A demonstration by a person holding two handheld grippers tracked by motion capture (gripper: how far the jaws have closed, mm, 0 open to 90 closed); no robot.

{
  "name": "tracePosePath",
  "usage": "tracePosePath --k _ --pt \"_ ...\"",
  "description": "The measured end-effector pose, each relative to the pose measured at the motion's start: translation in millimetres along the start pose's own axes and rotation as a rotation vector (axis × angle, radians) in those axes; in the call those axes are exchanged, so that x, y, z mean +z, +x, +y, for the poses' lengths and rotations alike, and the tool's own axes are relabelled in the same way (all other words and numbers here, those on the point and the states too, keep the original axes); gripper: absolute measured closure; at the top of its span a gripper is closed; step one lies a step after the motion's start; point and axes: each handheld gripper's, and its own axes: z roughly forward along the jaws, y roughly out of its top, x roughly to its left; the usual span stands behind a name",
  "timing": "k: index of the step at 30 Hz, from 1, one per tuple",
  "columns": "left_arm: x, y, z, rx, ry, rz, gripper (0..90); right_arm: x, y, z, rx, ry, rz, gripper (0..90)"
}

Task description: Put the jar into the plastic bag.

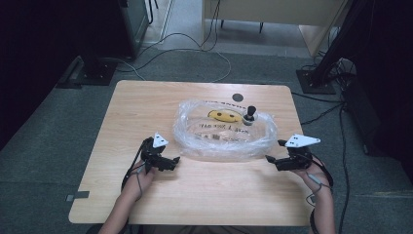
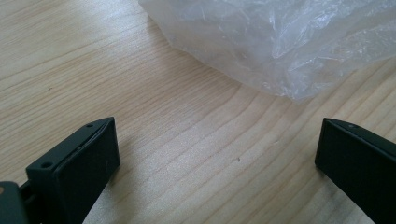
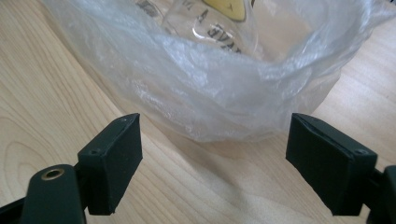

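Bag (image 1: 225, 130) of clear plastic lies mid-bench (image 1: 146, 105), left tongs (image 1: 171, 161) and right tongs (image 1: 272, 151) flanking its near corners, both sets gaping with nothing between them, pointed at the film.

The table (image 1: 146, 107) is pale wood with a fine, wavy grain and a smooth, matt finish. The bag (image 1: 195, 139) near its far edge is thin clear plastic, crinkled all over and glossy where the folds catch light, milky where layers overlap. The left gripper (image 2: 217, 154) has matt black plastic jaws with finely textured, rubbery-looking pads (image 2: 88, 170). The right gripper (image 3: 215, 163) has the same matt black look; a small brass-coloured metal ring (image 3: 52, 174) sits in its body. The floor (image 1: 44, 141) looks like rough grey carpet.
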Motion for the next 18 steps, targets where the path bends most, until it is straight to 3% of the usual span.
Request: tracePosePath --k 18 --pt "0.0 0.0 0.0 0.000 0.000 0.000 0.0 19.7 -1.4 -10.6 -0.001 0.055 0.007 18.0"
